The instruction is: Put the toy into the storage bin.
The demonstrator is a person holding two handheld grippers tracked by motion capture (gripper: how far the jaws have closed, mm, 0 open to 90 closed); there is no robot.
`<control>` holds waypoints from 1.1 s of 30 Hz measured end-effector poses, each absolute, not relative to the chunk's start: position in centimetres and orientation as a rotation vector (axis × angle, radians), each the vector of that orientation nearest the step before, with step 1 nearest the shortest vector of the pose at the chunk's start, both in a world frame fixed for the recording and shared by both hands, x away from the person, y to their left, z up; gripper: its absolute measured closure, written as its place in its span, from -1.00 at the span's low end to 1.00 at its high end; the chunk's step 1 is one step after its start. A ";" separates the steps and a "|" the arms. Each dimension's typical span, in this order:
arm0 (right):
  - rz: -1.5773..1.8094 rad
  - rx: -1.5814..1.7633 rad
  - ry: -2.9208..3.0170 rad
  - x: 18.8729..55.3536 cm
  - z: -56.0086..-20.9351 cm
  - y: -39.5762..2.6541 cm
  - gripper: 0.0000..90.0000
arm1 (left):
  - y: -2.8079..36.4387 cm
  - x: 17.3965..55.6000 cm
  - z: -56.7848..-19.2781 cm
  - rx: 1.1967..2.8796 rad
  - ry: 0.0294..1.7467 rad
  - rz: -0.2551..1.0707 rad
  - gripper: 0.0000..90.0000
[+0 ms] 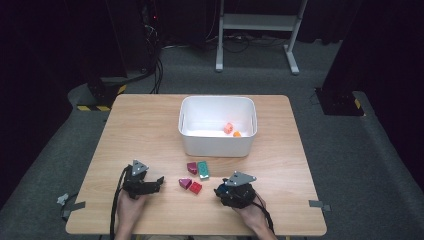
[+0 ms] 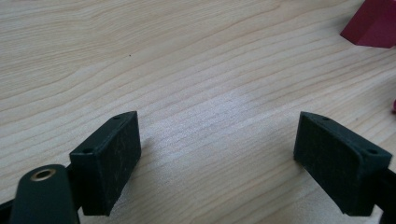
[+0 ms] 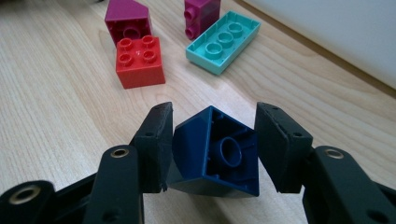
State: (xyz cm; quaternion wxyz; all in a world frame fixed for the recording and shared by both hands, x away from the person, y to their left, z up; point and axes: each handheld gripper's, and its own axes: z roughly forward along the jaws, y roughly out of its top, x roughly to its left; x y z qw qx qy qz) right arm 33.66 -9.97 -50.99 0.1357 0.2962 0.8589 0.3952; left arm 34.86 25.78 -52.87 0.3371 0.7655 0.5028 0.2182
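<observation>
We clamp our right tongs (image 3: 212, 151) on the dark blue brick (image 3: 217, 156) near the counter's (image 1: 150, 130) front edge, tilted with its hollow underside showing, likely bound for the white bin (image 1: 218, 145) toward the far edge. Our left tongs (image 2: 217, 161) rest apart over bare pale wood; the room beyond is dark.

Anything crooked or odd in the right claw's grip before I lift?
Yes. The dark blue plastic building block sits askew between the right claw's pads, tilted on a corner with its hollow underside facing the camera. The left pad presses it; the right pad meets only an edge, so it may twist when lifted.
</observation>
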 end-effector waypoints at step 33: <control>1.241 0.882 2.425 35.9 -45.3 -12.4 0.09 | 25.8 34.9 -52.9 1.995 1.310 0.569 -0.67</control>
